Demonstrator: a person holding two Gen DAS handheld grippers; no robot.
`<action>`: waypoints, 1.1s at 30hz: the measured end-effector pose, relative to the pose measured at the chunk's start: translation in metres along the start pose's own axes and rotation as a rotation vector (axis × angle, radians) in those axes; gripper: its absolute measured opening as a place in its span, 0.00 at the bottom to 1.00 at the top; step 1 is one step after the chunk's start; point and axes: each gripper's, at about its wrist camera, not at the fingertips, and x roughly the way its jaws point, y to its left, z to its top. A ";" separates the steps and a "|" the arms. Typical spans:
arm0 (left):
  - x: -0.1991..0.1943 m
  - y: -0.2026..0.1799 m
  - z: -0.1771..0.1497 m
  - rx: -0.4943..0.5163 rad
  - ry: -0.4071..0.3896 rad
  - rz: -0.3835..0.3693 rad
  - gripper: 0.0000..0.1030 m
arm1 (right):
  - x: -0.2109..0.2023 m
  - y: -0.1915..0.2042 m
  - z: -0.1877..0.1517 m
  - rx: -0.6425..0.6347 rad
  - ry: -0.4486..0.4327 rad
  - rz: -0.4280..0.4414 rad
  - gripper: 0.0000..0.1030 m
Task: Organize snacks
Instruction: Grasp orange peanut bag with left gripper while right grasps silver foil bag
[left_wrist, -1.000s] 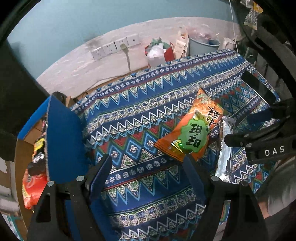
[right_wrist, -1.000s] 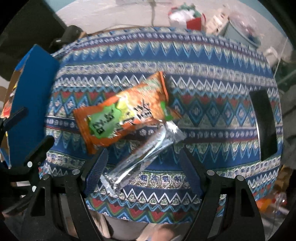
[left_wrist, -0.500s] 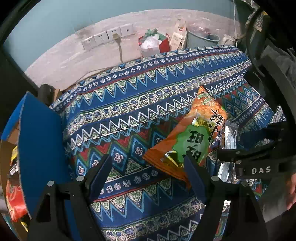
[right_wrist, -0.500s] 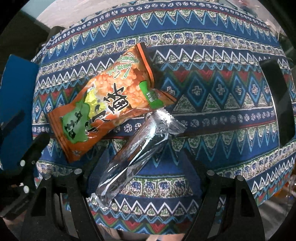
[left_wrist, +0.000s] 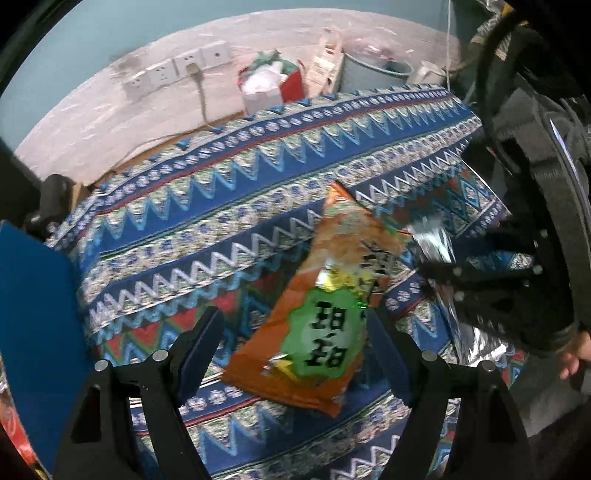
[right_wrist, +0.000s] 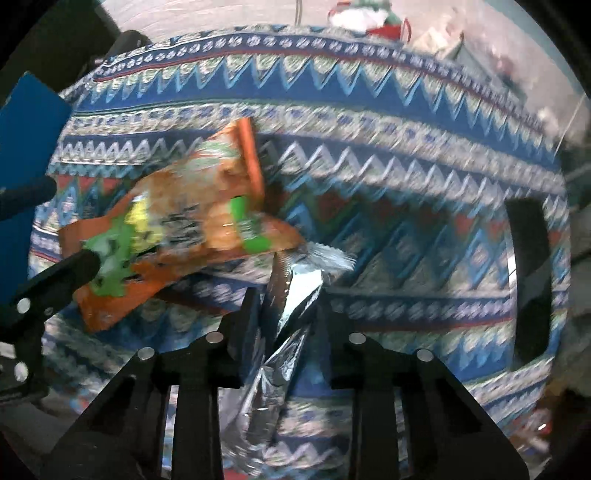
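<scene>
An orange snack bag (left_wrist: 325, 314) with a green patch lies on the patterned tablecloth (left_wrist: 221, 206). My left gripper (left_wrist: 291, 321) is open and points steeply down, its fingers on either side of the bag's near end without pressing it. A silver foil packet (right_wrist: 321, 258) lies beside the bag, partly tucked under its corner. My right gripper (right_wrist: 286, 302) is shut on the middle of this packet, which crumples between the pads. The orange bag (right_wrist: 192, 221) shows blurred in the right wrist view. The silver packet (left_wrist: 432, 240) and the right gripper (left_wrist: 480, 288) also appear at the right of the left wrist view.
A blue box flap (left_wrist: 33, 314) stands at the table's left edge, with red packets below it. A black flat object (right_wrist: 524, 277) lies at the right side of the cloth. Beyond the table are wall sockets (left_wrist: 177, 70), a red bag (left_wrist: 273, 85) and a bin (left_wrist: 373, 70). A person's hand (left_wrist: 576, 354) shows at far right.
The right gripper sank onto the silver packet and shut on it. The left gripper moved down and toward the orange bag, which now lies between its fingers.
</scene>
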 end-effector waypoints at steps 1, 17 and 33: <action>0.002 -0.002 0.001 0.002 0.005 -0.004 0.79 | 0.000 -0.005 0.002 -0.012 -0.007 -0.010 0.25; 0.054 -0.023 0.013 -0.003 0.100 0.005 0.79 | -0.006 -0.084 -0.001 0.099 -0.021 0.073 0.46; 0.041 -0.022 -0.001 -0.028 0.031 0.044 0.36 | -0.020 -0.059 -0.043 0.056 -0.067 -0.004 0.26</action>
